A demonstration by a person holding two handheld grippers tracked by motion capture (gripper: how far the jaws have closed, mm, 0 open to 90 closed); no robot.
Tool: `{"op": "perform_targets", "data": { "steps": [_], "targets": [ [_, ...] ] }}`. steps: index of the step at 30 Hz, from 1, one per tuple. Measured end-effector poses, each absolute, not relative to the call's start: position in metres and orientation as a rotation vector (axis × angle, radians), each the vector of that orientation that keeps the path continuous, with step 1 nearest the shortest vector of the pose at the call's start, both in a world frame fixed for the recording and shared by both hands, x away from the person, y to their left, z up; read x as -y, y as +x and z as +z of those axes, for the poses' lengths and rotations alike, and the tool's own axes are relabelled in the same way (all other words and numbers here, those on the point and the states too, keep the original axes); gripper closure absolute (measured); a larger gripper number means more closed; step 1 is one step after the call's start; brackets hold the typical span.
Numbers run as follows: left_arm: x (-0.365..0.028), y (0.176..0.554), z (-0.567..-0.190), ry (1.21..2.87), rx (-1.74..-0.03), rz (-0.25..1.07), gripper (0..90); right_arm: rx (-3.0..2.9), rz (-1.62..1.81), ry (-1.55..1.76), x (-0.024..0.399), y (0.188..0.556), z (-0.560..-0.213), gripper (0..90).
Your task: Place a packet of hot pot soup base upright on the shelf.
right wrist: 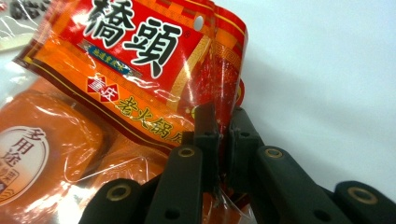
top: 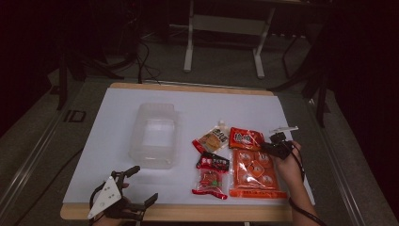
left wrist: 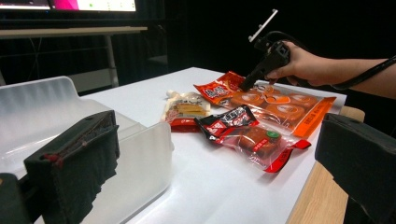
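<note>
My right gripper (right wrist: 222, 116) is shut on the edge of a red-orange sauce packet (right wrist: 140, 60), whose film is pinched between the two jaws. That packet (top: 246, 138) lies at the far end of a large orange multi-pack (top: 256, 174), with the right gripper (top: 270, 146) coming in from its right side. In the left gripper view the right gripper (left wrist: 243, 86) points down onto the packet (left wrist: 215, 89). My left gripper (top: 146, 183) rests open near the table's front left edge, with nothing between its jaws (left wrist: 215, 177).
A clear plastic container (top: 155, 136) stands left of centre on the white table (top: 117, 117). A pale snack packet (top: 212, 139) and a red and black packet (top: 211, 176) lie between the container and the orange multi-pack. Dark floor and desk legs lie beyond.
</note>
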State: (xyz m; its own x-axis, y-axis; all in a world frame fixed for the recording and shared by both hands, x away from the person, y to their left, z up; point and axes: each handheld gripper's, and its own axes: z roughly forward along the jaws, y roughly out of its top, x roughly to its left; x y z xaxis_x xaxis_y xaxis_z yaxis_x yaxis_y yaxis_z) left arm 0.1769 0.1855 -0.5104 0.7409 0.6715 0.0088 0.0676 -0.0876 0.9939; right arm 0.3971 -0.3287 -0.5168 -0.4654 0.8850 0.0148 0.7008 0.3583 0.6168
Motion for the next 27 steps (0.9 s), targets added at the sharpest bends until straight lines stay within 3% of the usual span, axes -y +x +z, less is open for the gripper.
{"op": "perform_targets", "data": {
  "steps": [16, 27],
  "targets": [
    [-0.184, 0.179, -0.512, 1.602, -0.604, 0.581, 0.3, -2.245, 0.939, 1.372, 0.339, 0.381, -0.493, 85.5],
    [-0.179, 0.179, -0.51, 1.646, -0.643, 0.514, 2.1, -2.183, 1.033, 1.321, 0.344, 0.362, -0.472, 85.6]
  ]
}}
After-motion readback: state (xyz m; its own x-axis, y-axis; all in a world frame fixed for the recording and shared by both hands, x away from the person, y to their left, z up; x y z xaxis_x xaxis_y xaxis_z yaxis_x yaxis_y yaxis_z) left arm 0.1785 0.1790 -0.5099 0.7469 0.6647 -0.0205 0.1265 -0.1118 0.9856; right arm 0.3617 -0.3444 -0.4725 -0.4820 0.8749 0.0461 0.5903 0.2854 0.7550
